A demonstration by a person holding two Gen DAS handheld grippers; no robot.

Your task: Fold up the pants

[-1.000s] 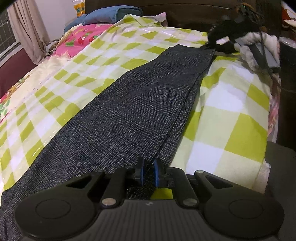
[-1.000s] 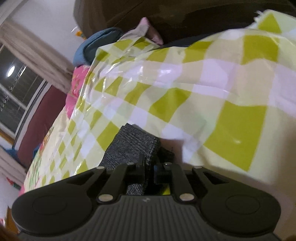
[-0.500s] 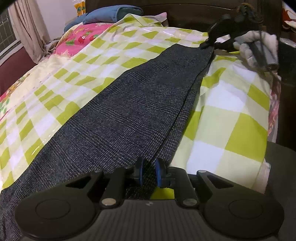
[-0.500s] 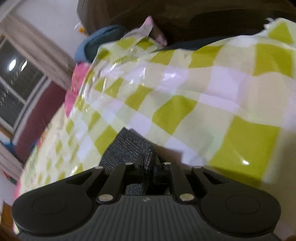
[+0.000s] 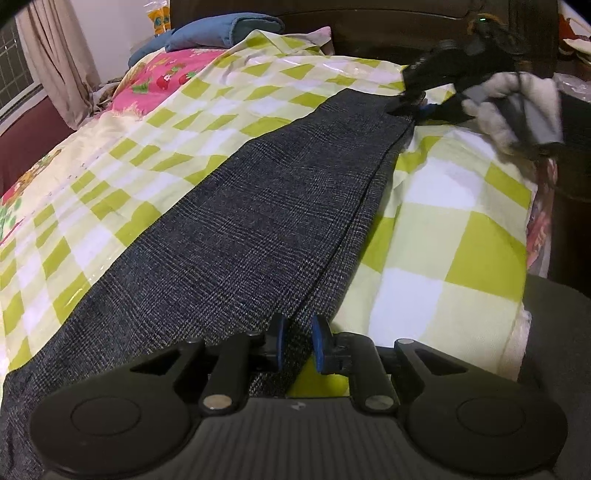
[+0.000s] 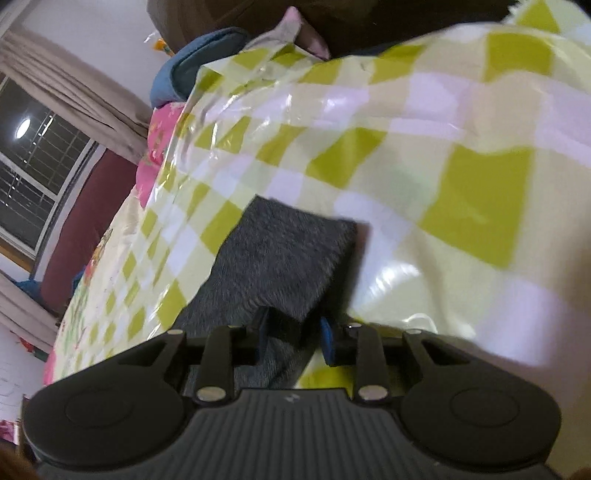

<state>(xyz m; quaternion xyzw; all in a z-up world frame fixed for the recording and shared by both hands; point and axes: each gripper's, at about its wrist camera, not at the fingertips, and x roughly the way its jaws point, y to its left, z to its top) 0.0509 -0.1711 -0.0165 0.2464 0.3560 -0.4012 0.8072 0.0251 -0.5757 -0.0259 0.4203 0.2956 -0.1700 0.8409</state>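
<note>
Pants (image 5: 258, 229), dark grey woven check, one pair, laid flat in a long strip across the green-and-white checked cover (image 5: 454, 236) of a bed, legs stacked with a seam line running along their length

Left gripper (image 5: 296, 345): at the near end of the pants; blue pads stand a little apart on either side of the cloth edge, which lies between them with a gap showing on each side; jaws have just been opening; not clamped

Right gripper (image 6: 295, 334): at the far end of the pants, on the hem corner; seen from the left wrist view as a black tool held by a white-gloved hand (image 5: 517, 107); in its own blurred view the blue pads stand apart with the hem corner loose between them; jaws have just been opening

Beyond the pants, on the cover's far side: pink patterned bedding (image 5: 162, 79), then a blue folded cushion (image 5: 225, 31) against a dark headboard (image 5: 369, 22)

Farthest from the pants: beige curtain (image 6: 74, 99) beside a barred window (image 6: 33, 177)
</note>
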